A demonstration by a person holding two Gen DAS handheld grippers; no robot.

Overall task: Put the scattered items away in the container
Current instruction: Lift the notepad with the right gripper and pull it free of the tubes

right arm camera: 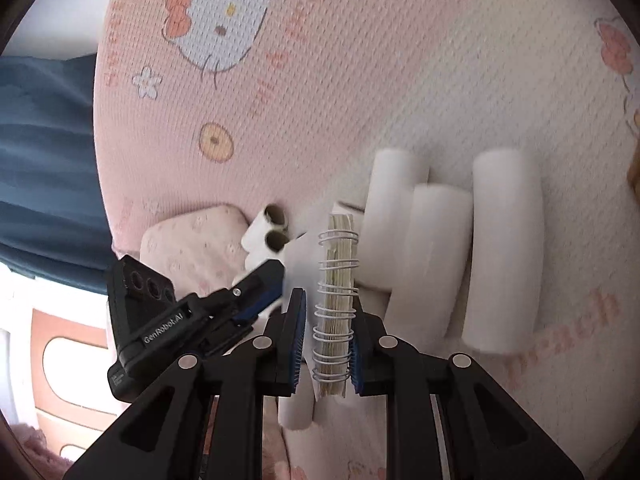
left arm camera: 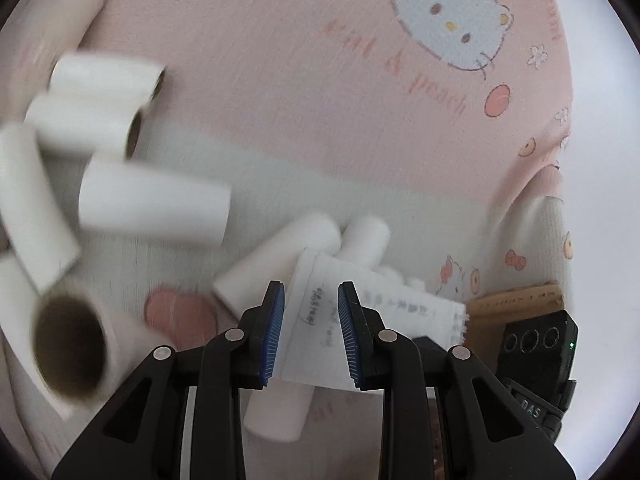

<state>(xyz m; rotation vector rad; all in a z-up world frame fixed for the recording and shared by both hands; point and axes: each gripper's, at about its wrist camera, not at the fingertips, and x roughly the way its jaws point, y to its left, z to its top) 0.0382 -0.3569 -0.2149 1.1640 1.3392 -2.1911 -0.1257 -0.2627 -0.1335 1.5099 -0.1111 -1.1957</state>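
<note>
Clamping my right tongs on a small spiral-bound notepad, I hold it edge-on, long axis toward 12 o'clock. My left tongs stand apart over its white page, gripping nothing. White cardboard tubes lie at 1 o'clock on the pink cartoon-print bed sheet; no container shows.

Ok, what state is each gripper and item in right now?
Right gripper: shut on the spiral notebook, held on edge.
Left gripper: open, nothing between its pads.
Paper rolls: lying loose on the blanket.
</note>
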